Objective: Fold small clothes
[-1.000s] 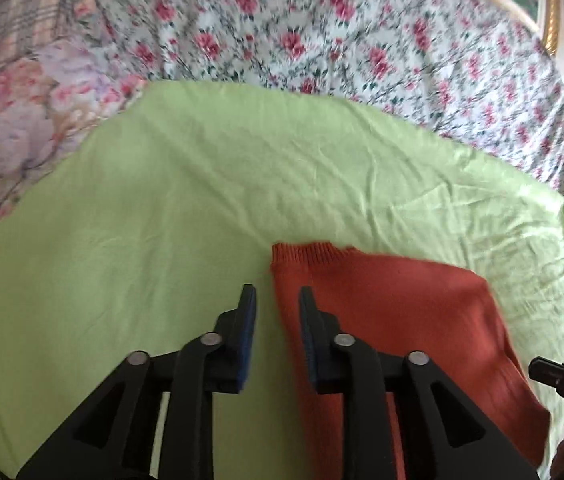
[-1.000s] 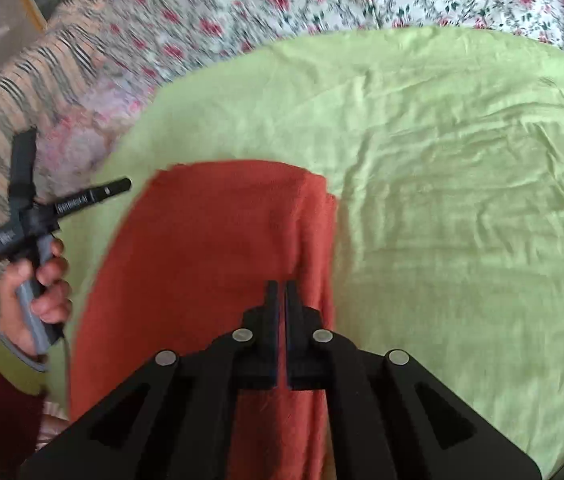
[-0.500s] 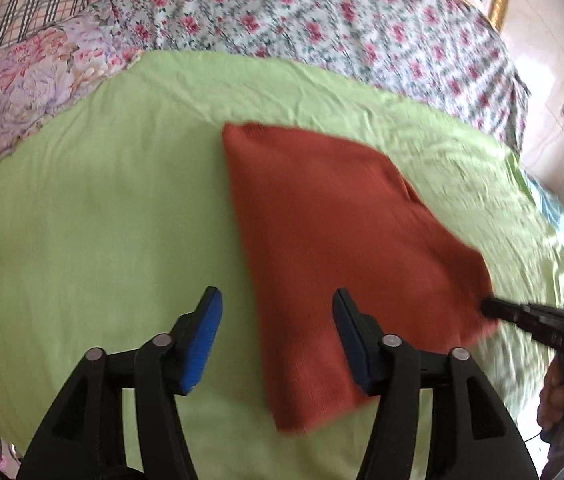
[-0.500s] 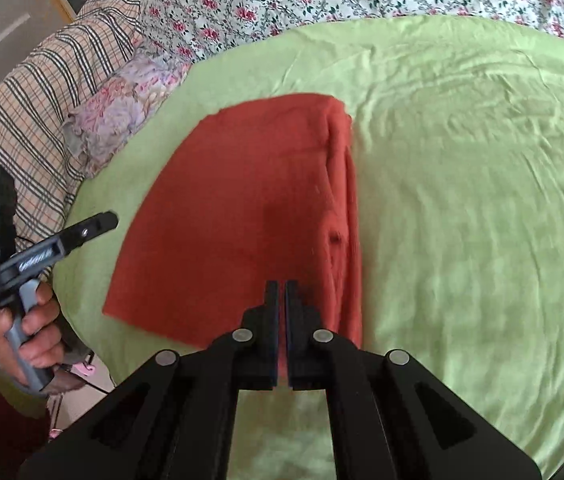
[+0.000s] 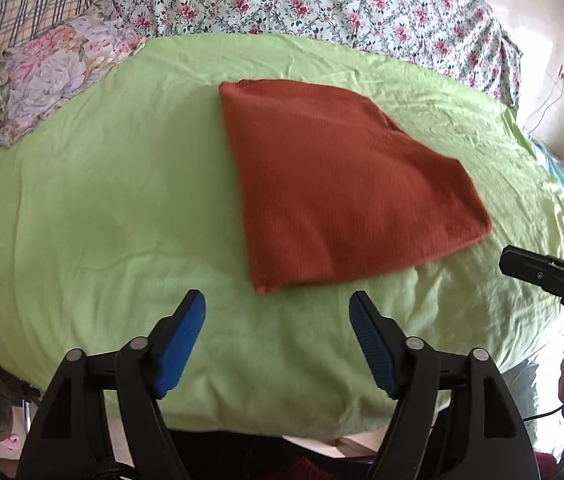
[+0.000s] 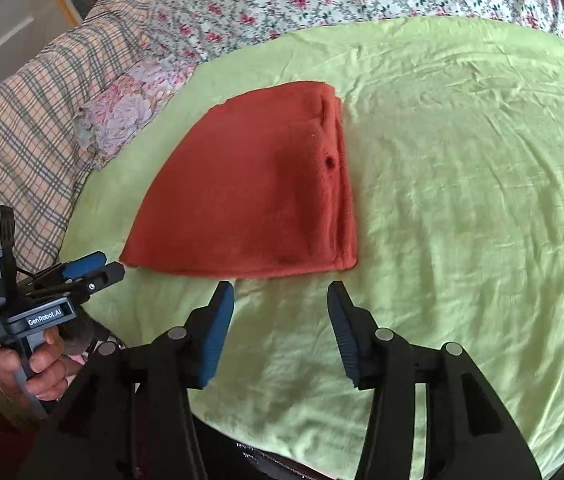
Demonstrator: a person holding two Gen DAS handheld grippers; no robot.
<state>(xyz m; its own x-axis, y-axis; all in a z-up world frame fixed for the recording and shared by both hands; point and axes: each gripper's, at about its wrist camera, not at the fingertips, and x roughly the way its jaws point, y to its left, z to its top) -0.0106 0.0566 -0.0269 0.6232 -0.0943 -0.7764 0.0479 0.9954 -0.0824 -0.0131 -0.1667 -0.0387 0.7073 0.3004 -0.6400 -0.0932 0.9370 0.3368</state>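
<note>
The red sweater (image 5: pixel 346 188) lies folded flat on the green sheet (image 5: pixel 102 200) of the bed. Its long side runs from near to far. The left gripper (image 5: pixel 276 320) has just been opening its jaws, and nothing is between them. The right gripper (image 6: pixel 280 312) has just been opening too, and it holds nothing. Both hang just past the near edge of the sweater, which lies ahead of them. Neither looks clearly nearer, so I think either could reach it first.
</note>
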